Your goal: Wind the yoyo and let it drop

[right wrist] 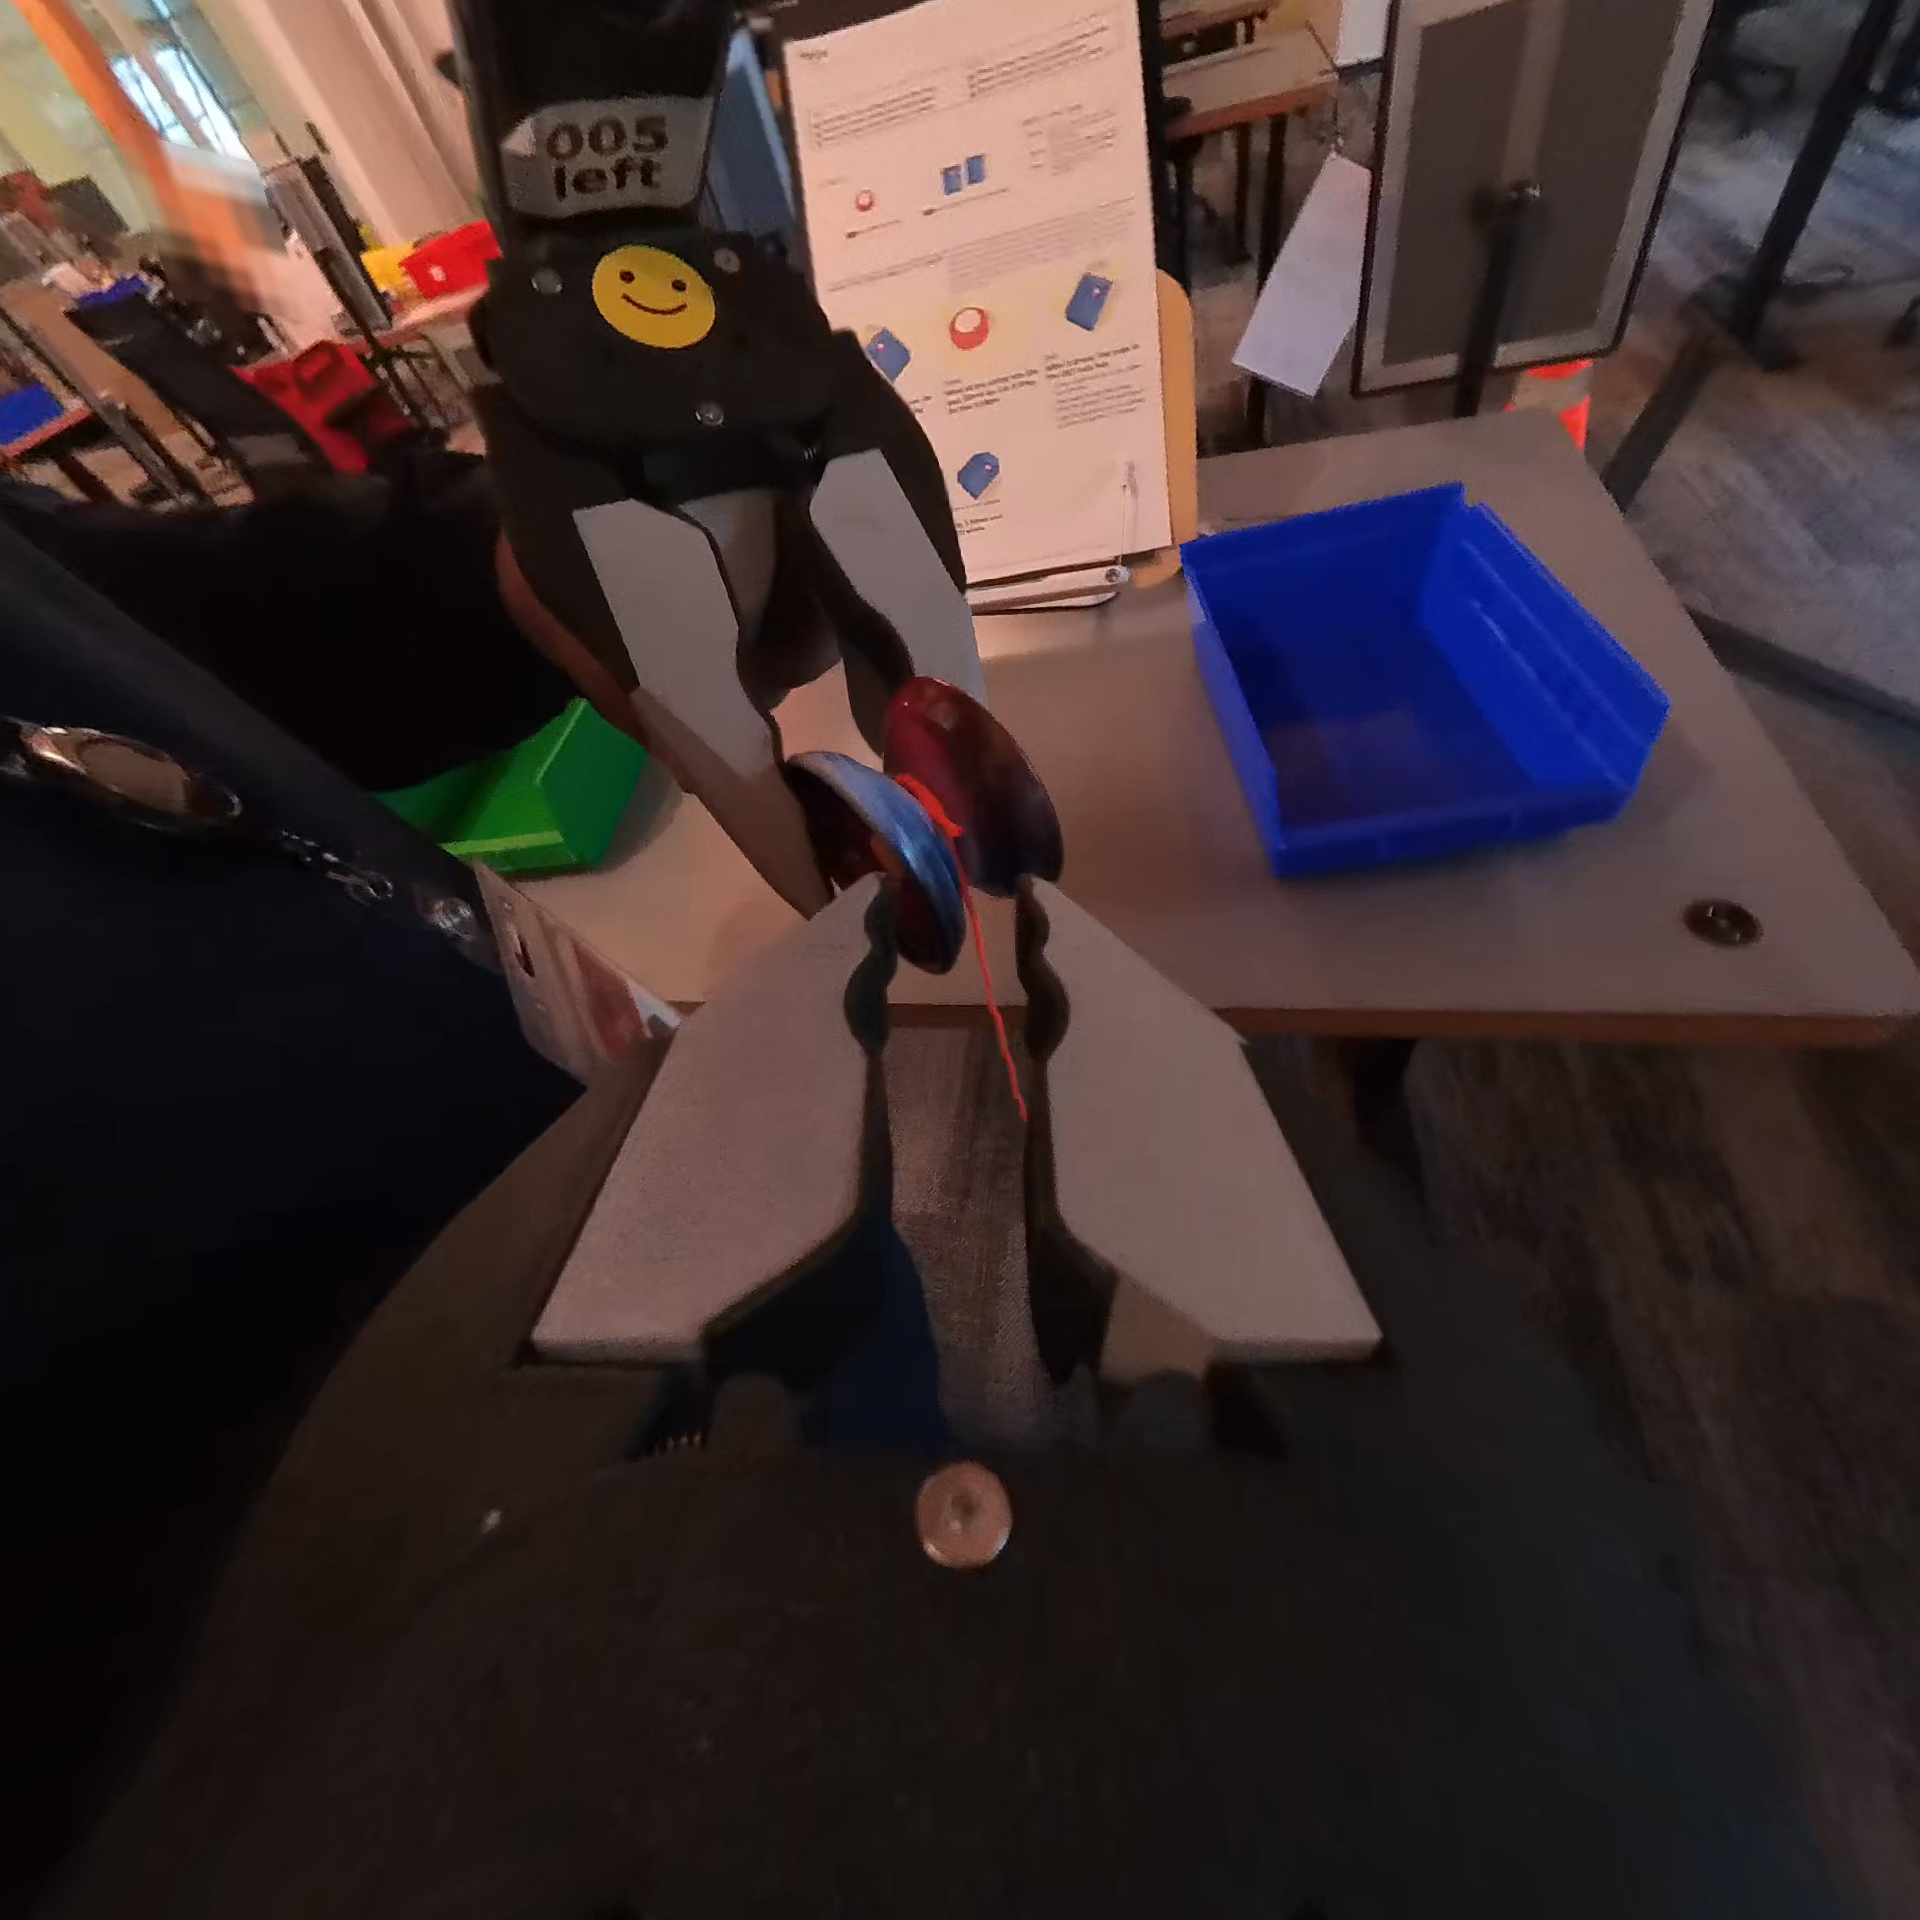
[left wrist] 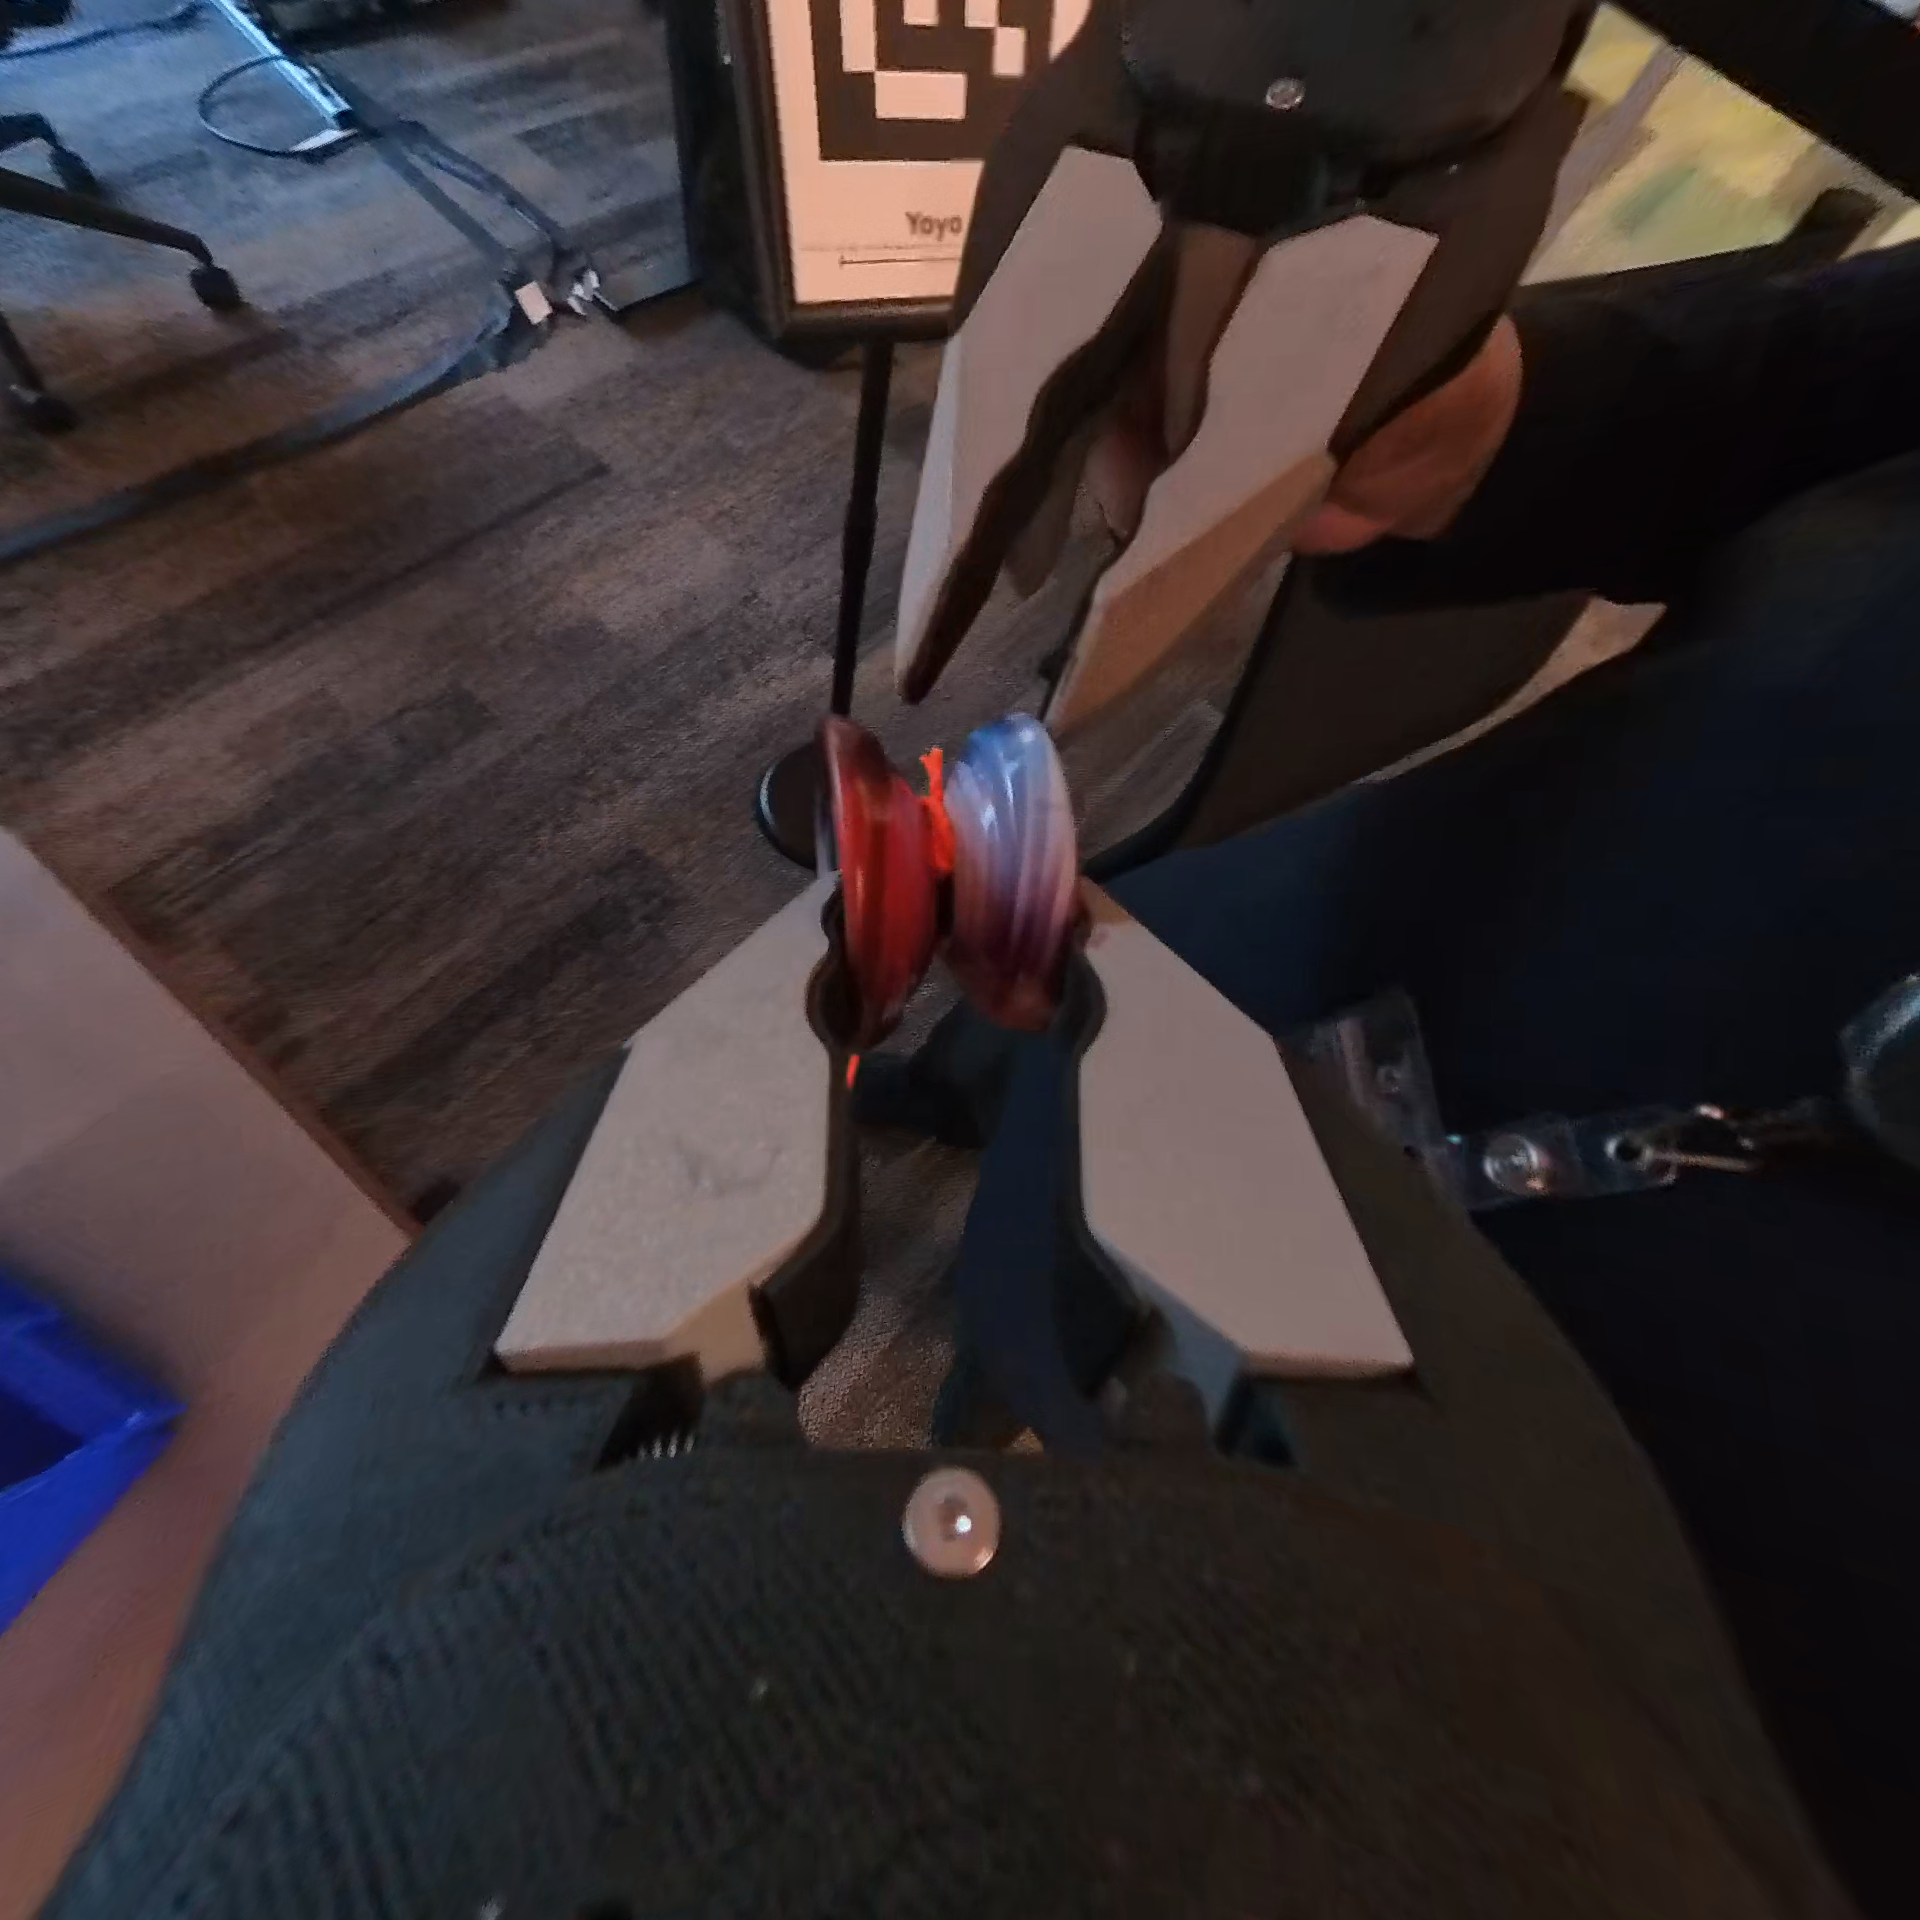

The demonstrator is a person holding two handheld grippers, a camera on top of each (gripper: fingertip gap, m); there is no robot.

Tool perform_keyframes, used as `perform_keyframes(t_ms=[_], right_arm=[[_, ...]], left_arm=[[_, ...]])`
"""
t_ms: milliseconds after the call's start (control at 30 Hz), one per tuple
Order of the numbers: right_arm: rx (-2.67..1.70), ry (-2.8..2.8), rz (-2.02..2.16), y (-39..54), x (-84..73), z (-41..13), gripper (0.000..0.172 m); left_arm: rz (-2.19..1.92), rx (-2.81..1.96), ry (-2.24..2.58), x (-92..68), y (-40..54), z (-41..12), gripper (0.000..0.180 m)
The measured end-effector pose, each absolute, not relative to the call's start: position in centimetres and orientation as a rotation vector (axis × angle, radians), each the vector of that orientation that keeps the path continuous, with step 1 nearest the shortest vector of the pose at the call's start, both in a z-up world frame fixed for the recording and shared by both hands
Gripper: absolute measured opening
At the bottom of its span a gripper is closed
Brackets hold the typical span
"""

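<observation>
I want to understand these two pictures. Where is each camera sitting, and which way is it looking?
Left wrist view: rides on the left gripper, looking along its fingers at the yoyo clamped between them, carpet floor beyond; the person's hand shows.
Right wrist view: rides on the right gripper, whose fingers stand apart, facing the table and blue bin; dark clothing shows at left.
Both share the yoyo, its orange string, and the opposite gripper.

Red and blue-white streaked yoyo [left wrist: 945, 873], orange string [right wrist: 987, 987], blue bin [right wrist: 1434, 665], green bin [right wrist: 530, 800]
</observation>
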State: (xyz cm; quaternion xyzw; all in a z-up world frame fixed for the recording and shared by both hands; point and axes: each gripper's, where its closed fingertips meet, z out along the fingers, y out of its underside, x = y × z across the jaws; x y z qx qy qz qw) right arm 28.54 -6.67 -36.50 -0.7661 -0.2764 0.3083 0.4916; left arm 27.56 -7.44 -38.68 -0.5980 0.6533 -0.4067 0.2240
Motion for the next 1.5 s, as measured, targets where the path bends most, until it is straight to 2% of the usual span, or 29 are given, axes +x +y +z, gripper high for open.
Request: perform_keyframes(t_ms=[33,133,200,267,567,700,933,1133,1167,1233,1267,1500], right_arm=[[-1.847,-0.693,0.752,-6.6,28.2,-36.3,0.020],[-1.853,-0.720,0.765,-6.0,27.5,-36.2,0.024],[-1.861,-0.744,0.732,-5.5,27.4,-36.4,0.019],[-1.844,-0.796,0.698,-5.5,27.1,-36.2,0.004],[-1.746,-1.012,0.606,-6.6,29.2,-32.9,0.000],[-1.754,-1.072,0.584,-7.5,30.0,-33.0,0.000],[-1.765,-1.141,0.508,-8.1,30.4,-33.5,0.001],[-1.751,-1.070,0.551,-7.5,31.0,-32.8,0.002],[-1.745,-1.023,0.587,-7.2,31.2,-32.7,0.003],[-1.724,-0.906,0.687,-6.5,31.8,-32.3,0.032],[-1.705,-0.854,0.757,-6.3,31.9,-32.1,0.040],[-1.543,-0.591,0.987,-4.5,32.6,-31.4,0.040]], left_arm=[[-1.111,-1.660,1.786,27.5,-7.3,-38.5,0.037],[-1.164,-1.673,1.729,27.5,-7.5,-37.5,0.037],[-1.173,-1.688,1.673,27.6,-7.1,-37.0,0.037],[-1.206,-1.702,1.625,27.7,-6.8,-36.5,0.037],[-1.507,-1.561,1.702,26.7,-9.6,-33.7,0.044],[-1.505,-1.524,1.699,26.8,-8.9,-33.4,0.035],[-1.627,-1.532,1.698,28.6,-9.8,-33.1,0.004],[-1.597,-1.505,1.656,29.5,-9.7,-32.7,0.002],[-1.581,-1.473,1.643,29.6,-9.6,-32.2,0.002],[-1.619,-1.444,1.584,29.7,-9.2,-30.7,0.002],[-1.645,-1.439,1.551,29.8,-8.9,-30.0,0.002],[-1.603,-1.486,1.424,30.6,-6.8,-29.1,0.002]])
